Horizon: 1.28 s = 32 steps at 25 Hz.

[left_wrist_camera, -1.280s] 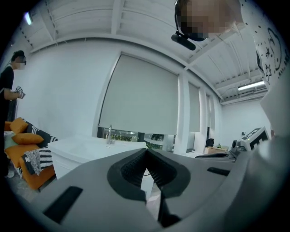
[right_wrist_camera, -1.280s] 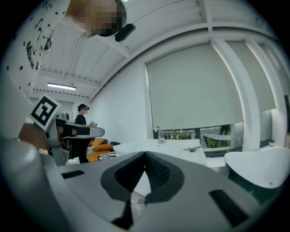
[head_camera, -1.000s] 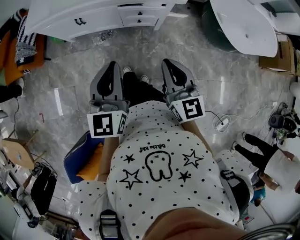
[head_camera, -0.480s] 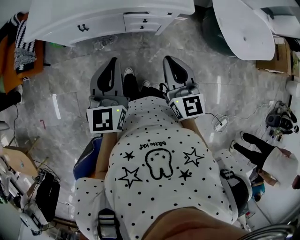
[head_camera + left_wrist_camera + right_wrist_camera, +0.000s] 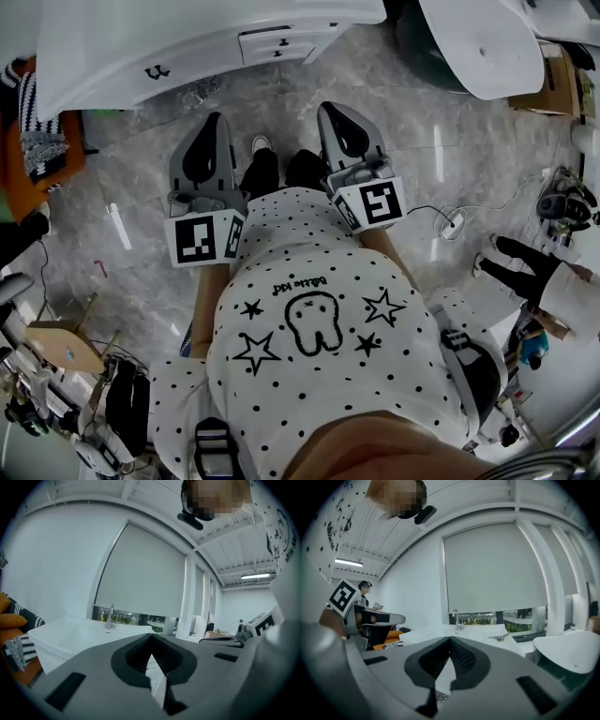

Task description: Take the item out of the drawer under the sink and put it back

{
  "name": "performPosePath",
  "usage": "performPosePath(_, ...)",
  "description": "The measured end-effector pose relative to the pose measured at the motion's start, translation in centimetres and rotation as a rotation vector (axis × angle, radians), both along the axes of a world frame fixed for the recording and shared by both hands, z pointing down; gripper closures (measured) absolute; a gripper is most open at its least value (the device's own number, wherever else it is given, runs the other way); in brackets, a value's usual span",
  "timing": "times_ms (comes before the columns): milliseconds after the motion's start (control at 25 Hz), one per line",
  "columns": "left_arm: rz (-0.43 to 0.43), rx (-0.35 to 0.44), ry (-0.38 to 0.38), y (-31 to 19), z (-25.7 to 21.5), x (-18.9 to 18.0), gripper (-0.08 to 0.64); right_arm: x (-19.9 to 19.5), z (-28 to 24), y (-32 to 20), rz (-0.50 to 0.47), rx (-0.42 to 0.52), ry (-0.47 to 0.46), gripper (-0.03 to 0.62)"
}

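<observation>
The white sink cabinet [image 5: 187,47] stands ahead at the top of the head view. Its small drawers [image 5: 281,42] are closed, and no item from them shows. My left gripper [image 5: 215,120] and right gripper [image 5: 330,109] are held side by side in front of my chest, pointing at the cabinet and still short of it. Both are shut with nothing between the jaws. In the left gripper view the left gripper [image 5: 151,638] faces the basin top and faucet [image 5: 111,617]. In the right gripper view the right gripper [image 5: 450,641] faces the same faucet [image 5: 456,619].
A white tub [image 5: 483,47] stands at the upper right, with a cardboard box [image 5: 555,86] beside it. Orange cushions with a striped cloth [image 5: 37,141] lie at the left. A power strip and cable [image 5: 453,223] lie on the marble floor, and another person [image 5: 534,272] stands at the right.
I have stepped toward the sink cabinet with both grippers; it sits nearer and larger at the top of the head view. Both grippers stay shut.
</observation>
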<state>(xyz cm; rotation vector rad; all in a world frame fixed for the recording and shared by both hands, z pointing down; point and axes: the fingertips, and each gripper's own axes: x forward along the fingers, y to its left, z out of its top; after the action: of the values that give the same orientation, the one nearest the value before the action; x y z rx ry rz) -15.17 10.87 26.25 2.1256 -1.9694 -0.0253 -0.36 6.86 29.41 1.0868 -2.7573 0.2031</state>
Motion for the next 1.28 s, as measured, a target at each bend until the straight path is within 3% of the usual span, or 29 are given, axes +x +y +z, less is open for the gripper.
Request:
performPosePath(320, -0.002, -0.038, 0.020, -2.2, 1.3, -1.4, 0.555, -1.3, 1.1, -1.7, -0.005, -0.034, 0.002, 0.580)
performPosePath(680, -0.079, -0.054, 0.021, -6.6, 1.6, -2.3, 0.555, -0.9, 1.2, -7.0, -0.053, -0.043, 0.014, 0.580)
performPosePath(1280, -0.152, -0.031, -0.010, -13.3, 1.4, 1.1, 0.555, 3.4, 1.6, -15.4, -0.082, -0.040, -0.024, 0.580)
